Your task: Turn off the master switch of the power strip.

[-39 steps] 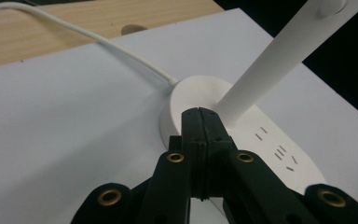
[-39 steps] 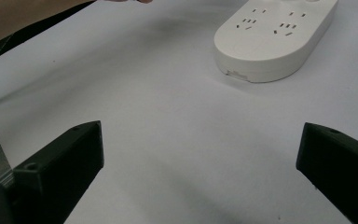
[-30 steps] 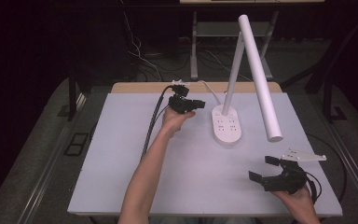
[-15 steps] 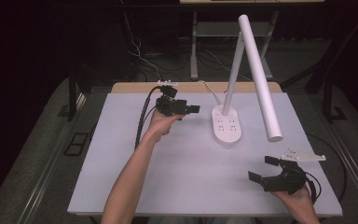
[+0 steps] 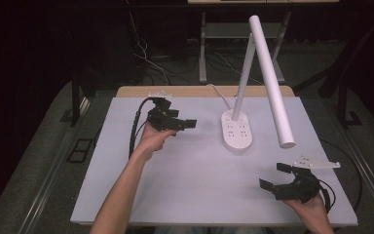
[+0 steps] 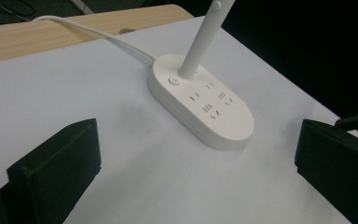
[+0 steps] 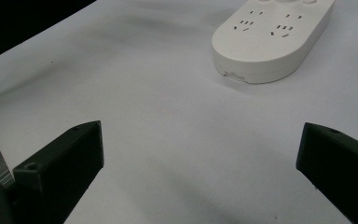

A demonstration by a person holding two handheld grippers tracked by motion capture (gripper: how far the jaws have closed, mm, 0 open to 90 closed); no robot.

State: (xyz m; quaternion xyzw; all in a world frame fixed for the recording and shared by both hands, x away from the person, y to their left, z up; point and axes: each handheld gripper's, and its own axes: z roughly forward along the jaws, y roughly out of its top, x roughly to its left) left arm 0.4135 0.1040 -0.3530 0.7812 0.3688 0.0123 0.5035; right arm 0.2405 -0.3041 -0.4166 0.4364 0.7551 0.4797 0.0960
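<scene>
Two black hand-held grippers hover with jaws apart: left gripper (image 5: pixel 182 124) far left, right gripper (image 5: pixel 275 176) near right; white desk lamp with socketed oval base (image 5: pixel 237 129) stands far centre on the white table (image 5: pixel 195 195).

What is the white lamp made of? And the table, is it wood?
The lamp and its base look like smooth white plastic: matte, evenly coloured, with moulded socket slots. The table shows a pale wood-look strip along its far edge, perhaps wood or laminate. A flat white sheet, matte like paper or plastic, covers the rest; which one, I cannot tell.
</scene>
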